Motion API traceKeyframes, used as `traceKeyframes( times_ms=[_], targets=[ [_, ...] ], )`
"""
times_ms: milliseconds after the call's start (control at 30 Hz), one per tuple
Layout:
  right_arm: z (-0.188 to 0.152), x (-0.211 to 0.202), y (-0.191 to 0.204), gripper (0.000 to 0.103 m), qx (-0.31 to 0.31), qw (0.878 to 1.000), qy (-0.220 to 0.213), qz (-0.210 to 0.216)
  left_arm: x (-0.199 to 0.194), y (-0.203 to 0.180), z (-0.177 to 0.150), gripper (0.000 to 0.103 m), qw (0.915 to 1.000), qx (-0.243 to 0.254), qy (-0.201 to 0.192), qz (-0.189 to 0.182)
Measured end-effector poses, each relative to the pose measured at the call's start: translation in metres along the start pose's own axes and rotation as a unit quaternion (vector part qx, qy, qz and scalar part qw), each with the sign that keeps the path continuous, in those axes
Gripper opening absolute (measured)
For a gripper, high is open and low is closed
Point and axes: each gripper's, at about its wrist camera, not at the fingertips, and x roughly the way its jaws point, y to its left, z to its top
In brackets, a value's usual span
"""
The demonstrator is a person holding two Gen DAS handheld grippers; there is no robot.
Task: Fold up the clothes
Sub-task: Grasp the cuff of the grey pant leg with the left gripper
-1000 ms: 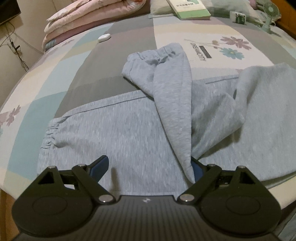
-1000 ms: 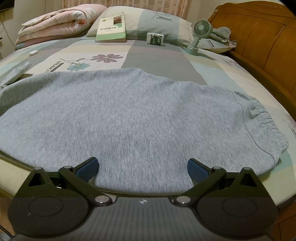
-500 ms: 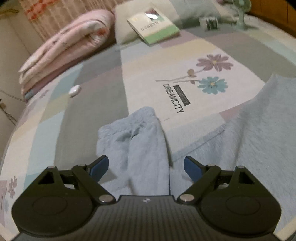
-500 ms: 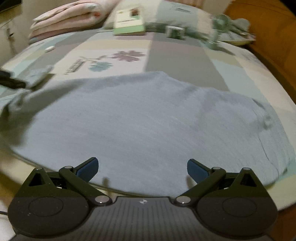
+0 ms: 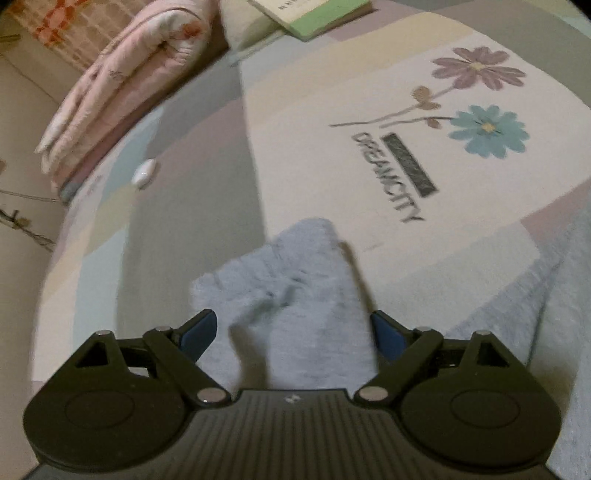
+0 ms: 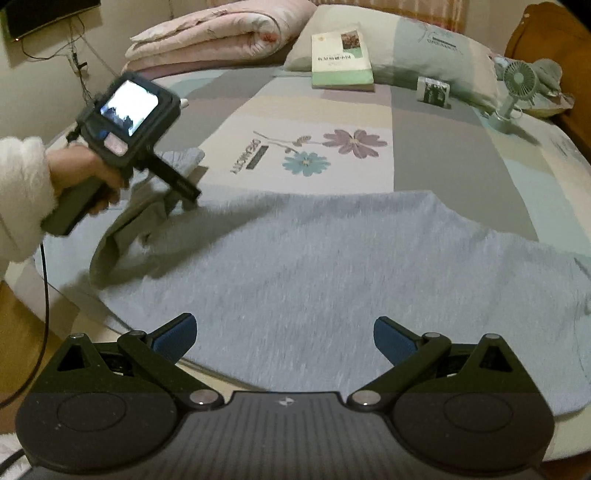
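Both left fingers (image 5: 199, 326) flank the grey sweatpants' (image 5: 295, 295) cuff.

Bed (image 6: 461, 192) with patchwork floral sheet fills the room's centre. At its head: wooden headboard (image 6: 546, 40) at the right corner, pillow (image 6: 424, 48) in the middle, folded pink quilt (image 6: 221, 33) to the left. Beige wall (image 6: 44, 74) left of the bed carries hanging cables. Wooden floor (image 6: 18, 339) beside the bed's near left corner. Lighting dim, warm.
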Motion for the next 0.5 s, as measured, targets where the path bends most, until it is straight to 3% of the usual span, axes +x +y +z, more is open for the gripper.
traceKeyframes(
  times_ms=[133, 267, 433, 500],
  targets=[
    [-0.004, 0.004, -0.001, 0.103, 0.009, 1.000, 0.010, 0.001, -0.007, 0.011, -0.005, 0.089, 0.9998, 0.007, -0.002, 0.021],
    [-0.005, 0.003, -0.001, 0.103, 0.016, 0.999, 0.016, 0.028, -0.016, 0.027, -0.015, 0.089, 0.9995, -0.009, -0.007, 0.028],
    [-0.009, 0.004, 0.005, 0.103, 0.005, 0.989, 0.052, 0.141, -0.020, 0.046, -0.025, 0.089, 0.9987, -0.032, -0.008, 0.039],
    [-0.012, 0.001, 0.011, 0.103, -0.012, 0.985, 0.057, 0.163, -0.021, 0.050, -0.029, 0.089, 0.9984, -0.041, -0.009, 0.038]
  ],
)
